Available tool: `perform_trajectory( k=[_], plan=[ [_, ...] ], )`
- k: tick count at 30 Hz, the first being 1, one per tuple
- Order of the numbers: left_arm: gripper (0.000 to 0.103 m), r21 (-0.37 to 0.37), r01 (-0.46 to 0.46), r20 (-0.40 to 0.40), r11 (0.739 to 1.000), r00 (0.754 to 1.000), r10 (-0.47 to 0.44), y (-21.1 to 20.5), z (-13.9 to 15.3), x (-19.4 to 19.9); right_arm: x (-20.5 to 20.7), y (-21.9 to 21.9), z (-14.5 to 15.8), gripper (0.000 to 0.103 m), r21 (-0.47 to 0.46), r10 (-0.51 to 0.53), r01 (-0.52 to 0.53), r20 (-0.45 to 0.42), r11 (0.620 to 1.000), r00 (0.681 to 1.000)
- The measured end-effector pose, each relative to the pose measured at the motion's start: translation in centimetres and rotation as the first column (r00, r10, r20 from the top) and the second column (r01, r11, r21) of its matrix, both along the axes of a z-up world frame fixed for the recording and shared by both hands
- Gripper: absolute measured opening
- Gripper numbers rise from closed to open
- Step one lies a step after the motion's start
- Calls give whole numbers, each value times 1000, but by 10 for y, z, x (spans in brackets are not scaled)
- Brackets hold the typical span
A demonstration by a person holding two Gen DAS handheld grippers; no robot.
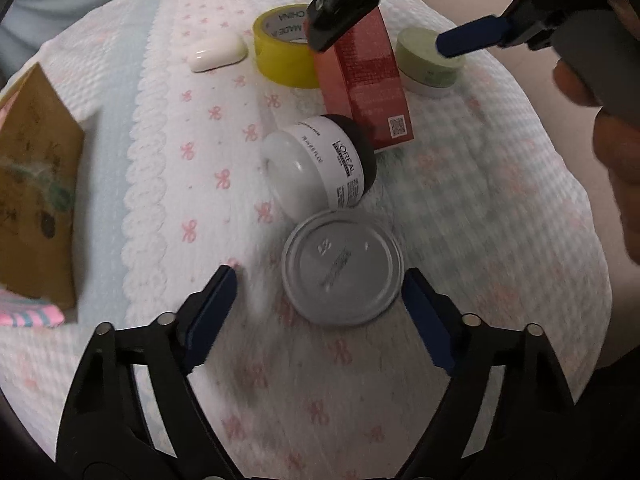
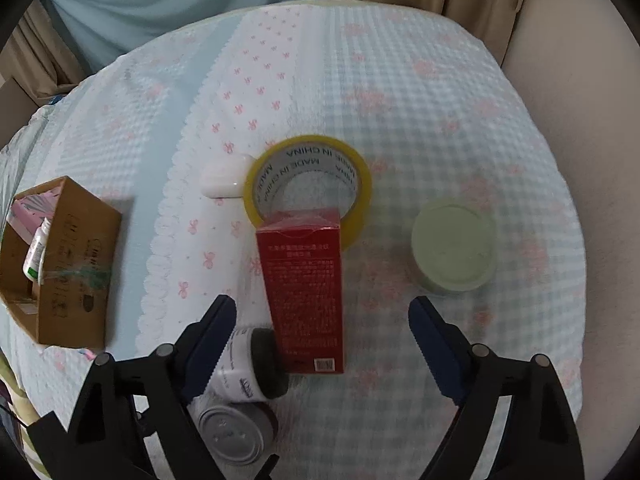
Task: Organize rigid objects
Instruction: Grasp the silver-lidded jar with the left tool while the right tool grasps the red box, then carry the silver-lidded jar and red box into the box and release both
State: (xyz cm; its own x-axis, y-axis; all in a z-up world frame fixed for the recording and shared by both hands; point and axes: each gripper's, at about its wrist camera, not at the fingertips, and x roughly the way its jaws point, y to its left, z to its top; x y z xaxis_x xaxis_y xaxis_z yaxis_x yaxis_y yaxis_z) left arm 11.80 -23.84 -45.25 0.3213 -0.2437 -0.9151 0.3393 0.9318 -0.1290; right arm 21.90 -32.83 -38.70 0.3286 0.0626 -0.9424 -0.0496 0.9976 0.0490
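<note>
The red box (image 2: 306,288) stands upright on the quilted bedspread (image 2: 440,112), just in front of the yellow tape roll (image 2: 308,184), with the green-lidded jar (image 2: 454,244) apart to its right. The right gripper (image 2: 322,340) hangs spread wide around the box, touching nothing. The left gripper (image 1: 318,312) is likewise spread, empty, flanking the grey tin (image 1: 342,266) beside the tipped white L'Oreal jar (image 1: 320,166). A cardboard box (image 2: 64,260) sits far left.
</note>
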Motion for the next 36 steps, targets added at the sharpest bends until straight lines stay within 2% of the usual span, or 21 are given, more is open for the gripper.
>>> perform_trajectory(
  k=[2,4,7,9,11,15,28,36],
  plan=[
    [71,0,5,1,1000,1000,-5,-1,-3,2,2,-1,-5,82,6,-3,3,-5,1000,1000],
    [65,-9,10,-8,1000,1000,-10,-2,-7,4,5,-2,-10,74,22,-4,4,-13,1000,1000],
    [55,-28,20,-14,999,1000,-20,-4,-8,4,9,-2,-16,69,27,-4,5,-23,1000,1000],
    [52,-26,30,-15,999,999,-31,-6,-8,4,10,-1,-19,50,44,10,-9,-31,999,999],
    [52,-21,32,-17,999,999,-33,-6,-8,4,11,1,-21,41,62,22,-20,-36,998,999],
    [52,-25,32,-26,999,999,-33,-6,-9,8,11,6,-20,40,44,39,-38,-32,998,999],
    [52,-26,17,-29,1000,999,-17,-5,-3,18,8,1,-14,39,65,10,-9,-15,998,1000],
    [52,-43,-6,6,999,1000,6,6,32,18,5,-3,20,39,76,-11,8,34,997,999]
  ],
)
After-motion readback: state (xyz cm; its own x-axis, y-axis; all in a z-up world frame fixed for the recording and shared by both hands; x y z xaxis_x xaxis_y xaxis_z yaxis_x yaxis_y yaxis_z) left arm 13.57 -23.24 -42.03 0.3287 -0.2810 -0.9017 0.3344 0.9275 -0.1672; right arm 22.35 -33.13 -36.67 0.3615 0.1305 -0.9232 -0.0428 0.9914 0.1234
